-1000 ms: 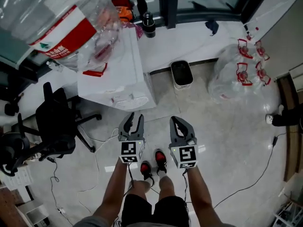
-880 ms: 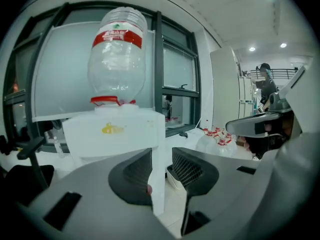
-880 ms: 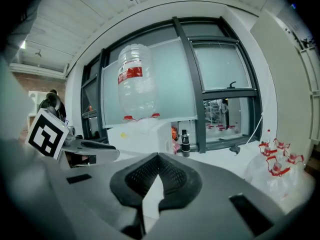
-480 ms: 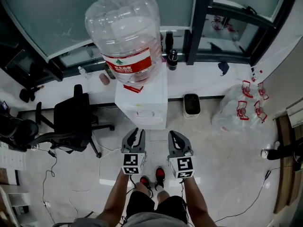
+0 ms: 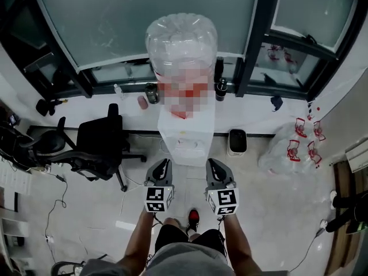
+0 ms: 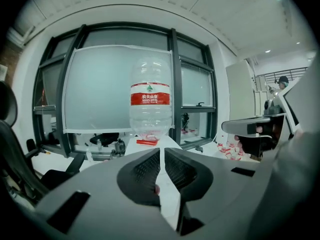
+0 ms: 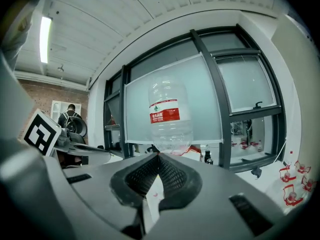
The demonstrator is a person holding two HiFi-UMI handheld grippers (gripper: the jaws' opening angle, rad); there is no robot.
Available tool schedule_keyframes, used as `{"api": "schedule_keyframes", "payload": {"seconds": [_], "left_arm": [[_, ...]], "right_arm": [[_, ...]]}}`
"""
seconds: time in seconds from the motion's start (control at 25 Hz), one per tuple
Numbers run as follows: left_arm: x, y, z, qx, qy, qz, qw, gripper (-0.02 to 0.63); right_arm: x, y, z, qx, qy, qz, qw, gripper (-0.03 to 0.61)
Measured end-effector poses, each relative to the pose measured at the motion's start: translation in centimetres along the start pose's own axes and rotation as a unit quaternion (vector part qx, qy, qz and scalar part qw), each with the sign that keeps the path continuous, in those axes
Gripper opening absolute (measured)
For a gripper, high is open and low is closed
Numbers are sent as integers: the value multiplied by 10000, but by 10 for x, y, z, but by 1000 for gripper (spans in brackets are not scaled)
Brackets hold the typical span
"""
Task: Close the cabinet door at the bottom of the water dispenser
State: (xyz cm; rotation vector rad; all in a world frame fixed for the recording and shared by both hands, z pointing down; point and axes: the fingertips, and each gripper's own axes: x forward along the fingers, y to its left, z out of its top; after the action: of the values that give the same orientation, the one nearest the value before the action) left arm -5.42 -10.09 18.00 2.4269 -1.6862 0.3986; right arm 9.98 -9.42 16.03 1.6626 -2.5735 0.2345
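The water dispenser [image 5: 188, 132] stands at the far side, against the window [image 5: 144, 22], with an inverted bottle [image 5: 181, 42] on top. Its bottom cabinet door is too foreshortened from above to read. Both grippers are held side by side on the near side of the dispenser, clear of it. The left gripper [image 5: 163, 163] has just been closing; its jaws are together with nothing between them. The right gripper [image 5: 212, 163] has its jaws together and is empty. An office chair [image 5: 98, 145] stands to the left of the dispenser.

checkered marker cubes [image 5: 158, 199], dark shorts [image 5: 172, 234], red shoe [image 5: 194, 216]
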Motion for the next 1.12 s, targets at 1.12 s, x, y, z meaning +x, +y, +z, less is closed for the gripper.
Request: {"api": "schedule_keyframes", "payload": {"seconds": [1.12], "left_arm": [[-42, 5, 29, 91, -280, 19, 9996, 43]], "right_arm": [[-17, 27, 13, -170, -38, 100, 9998, 17]]}}
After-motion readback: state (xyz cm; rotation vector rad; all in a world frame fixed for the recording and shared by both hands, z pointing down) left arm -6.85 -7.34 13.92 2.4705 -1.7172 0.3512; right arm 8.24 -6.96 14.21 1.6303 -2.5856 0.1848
